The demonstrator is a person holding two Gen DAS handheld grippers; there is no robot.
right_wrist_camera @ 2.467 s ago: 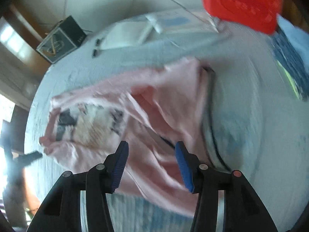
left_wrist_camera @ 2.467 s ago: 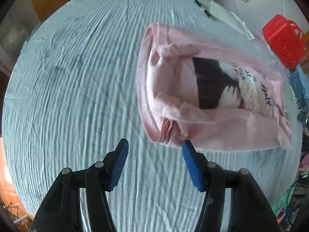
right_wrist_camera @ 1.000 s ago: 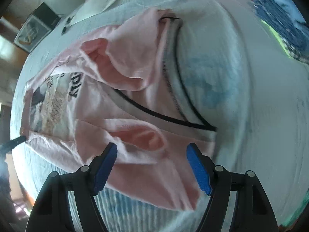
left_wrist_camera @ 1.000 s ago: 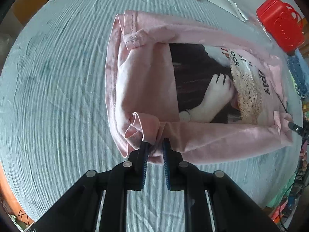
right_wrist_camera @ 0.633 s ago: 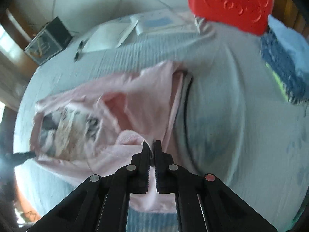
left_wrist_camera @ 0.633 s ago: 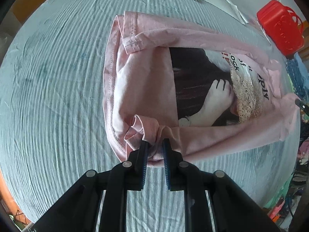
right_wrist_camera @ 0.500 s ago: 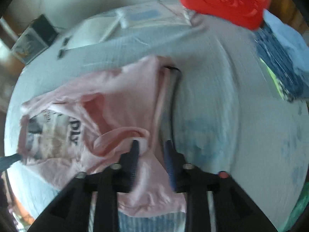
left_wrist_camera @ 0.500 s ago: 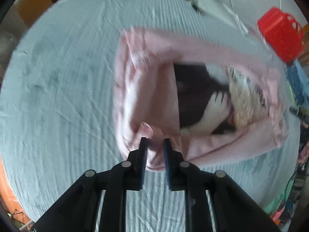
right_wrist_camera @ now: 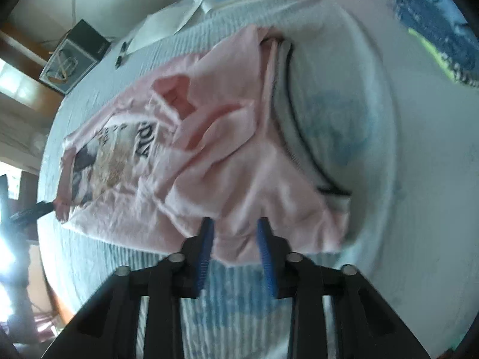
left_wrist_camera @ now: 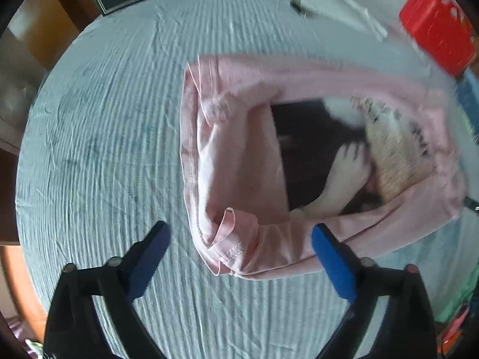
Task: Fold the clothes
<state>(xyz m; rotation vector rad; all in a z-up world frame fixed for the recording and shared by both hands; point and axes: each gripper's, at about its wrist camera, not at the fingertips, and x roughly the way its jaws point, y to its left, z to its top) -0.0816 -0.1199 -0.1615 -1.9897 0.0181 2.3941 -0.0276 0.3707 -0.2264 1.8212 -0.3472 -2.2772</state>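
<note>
Pale-blue ribbed bedcover [left_wrist_camera: 98, 137] carries the pink T-shirt [left_wrist_camera: 239, 164], which lies partly folded with both long sides turned inward over its print. Left gripper [left_wrist_camera: 239, 240] hovers with its jaws spread wide on either side of the hem corner, holding nothing, while the right gripper [right_wrist_camera: 235, 233] has its jaws parted around the near shoulder edge, apparently not pinching. For a clean next fold, judged from this layout, each gripper should take both fabric layers together at matching corners.
</note>
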